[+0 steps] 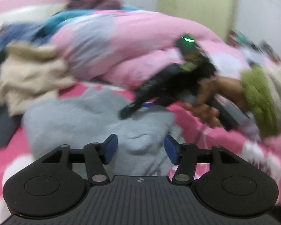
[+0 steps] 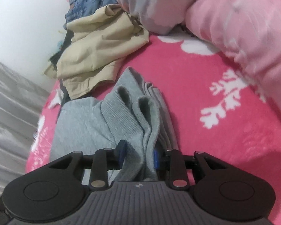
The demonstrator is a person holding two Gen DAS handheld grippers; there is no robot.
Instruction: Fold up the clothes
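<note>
Grey garment lies on the pink bedspread. Right gripper: ribbed folds bunched between both pads, apparently clamped. Left gripper: jaws parted above the same garment, pads not pressing it.

The left gripper points down at the grey garment, its blue pads spread apart with only flat cloth showing between them and nothing pinched. The right gripper sits low over the same garment, a bunched fold of the ribbed cloth standing between its pads. The right hand, in a green fuzzy cuff, grips its handle beyond the garment.
</note>
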